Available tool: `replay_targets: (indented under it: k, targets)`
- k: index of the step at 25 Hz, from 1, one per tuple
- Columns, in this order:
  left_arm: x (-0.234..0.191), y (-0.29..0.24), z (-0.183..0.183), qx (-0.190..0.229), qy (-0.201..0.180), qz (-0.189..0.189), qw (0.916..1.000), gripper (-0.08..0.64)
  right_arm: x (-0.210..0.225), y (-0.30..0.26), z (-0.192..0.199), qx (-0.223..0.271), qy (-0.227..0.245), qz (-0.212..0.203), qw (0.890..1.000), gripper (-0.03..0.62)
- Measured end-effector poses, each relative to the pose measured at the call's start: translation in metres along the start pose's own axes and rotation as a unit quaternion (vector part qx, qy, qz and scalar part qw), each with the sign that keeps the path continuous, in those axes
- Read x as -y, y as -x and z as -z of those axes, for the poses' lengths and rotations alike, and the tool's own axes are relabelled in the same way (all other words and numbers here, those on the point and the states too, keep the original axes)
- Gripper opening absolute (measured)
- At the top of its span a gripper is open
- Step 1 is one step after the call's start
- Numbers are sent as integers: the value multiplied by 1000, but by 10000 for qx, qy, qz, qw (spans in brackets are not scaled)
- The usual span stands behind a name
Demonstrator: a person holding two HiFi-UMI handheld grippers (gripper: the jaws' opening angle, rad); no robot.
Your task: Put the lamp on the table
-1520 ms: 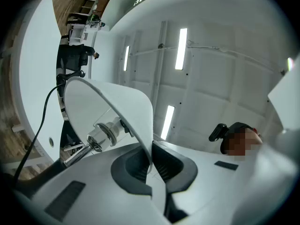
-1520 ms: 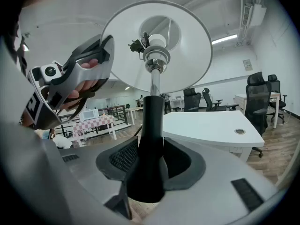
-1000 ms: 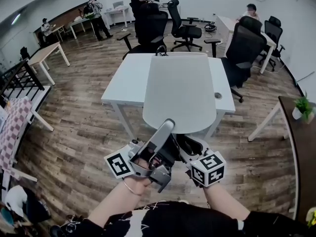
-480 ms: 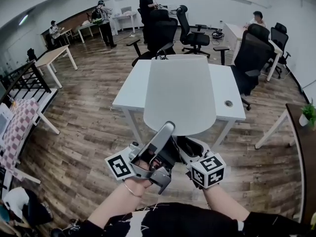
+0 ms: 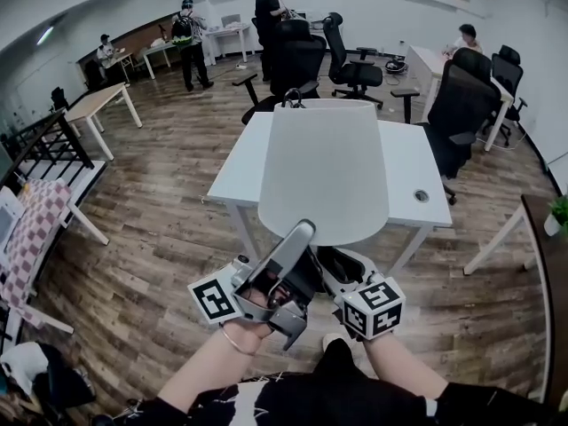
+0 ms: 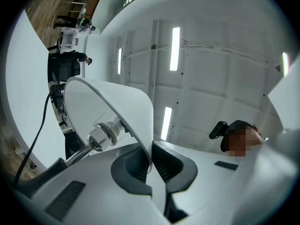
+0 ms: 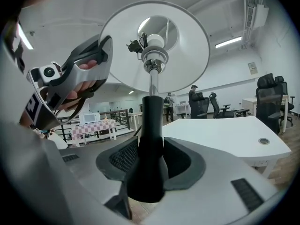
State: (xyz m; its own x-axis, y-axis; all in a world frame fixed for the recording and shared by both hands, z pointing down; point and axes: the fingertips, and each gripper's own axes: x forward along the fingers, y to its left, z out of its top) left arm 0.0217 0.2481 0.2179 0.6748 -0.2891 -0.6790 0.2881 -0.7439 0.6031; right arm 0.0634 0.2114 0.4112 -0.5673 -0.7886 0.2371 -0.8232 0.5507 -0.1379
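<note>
Right gripper view: lamp (image 7: 152, 86) seemingly stands upright, shade topmost.

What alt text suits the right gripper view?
The right gripper is shut on the black stem of a lamp, whose white shade spreads above. The left gripper pinches the shade's rim at left; a white table lies ahead.

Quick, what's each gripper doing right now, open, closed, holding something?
Left gripper: closed, fingers pinching the lampshade edge.
Right gripper: closed on the black lamp stem.
</note>
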Motion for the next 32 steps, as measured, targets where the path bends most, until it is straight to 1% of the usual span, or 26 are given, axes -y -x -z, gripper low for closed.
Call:
replay_targets:
  k: [6,13,25,32]
  targets:
    - [-29,-15,-14,86,-18,-50,9999,11,28,-24,-7,-52,34,-91,9999,181]
    - [-66,-36,-32,154,-136,-142,9997,12,64,-58,-22,-64,68,-251,9996,181]
    - [-121,-76,-66,349,-495,-230,9979,11,119,-111,-53,-97,288,-649,9974,181]
    - [-148,-83,-88,611,-767,-338,9946,12,137,-144,-62,-119,479,-978,9940,181]
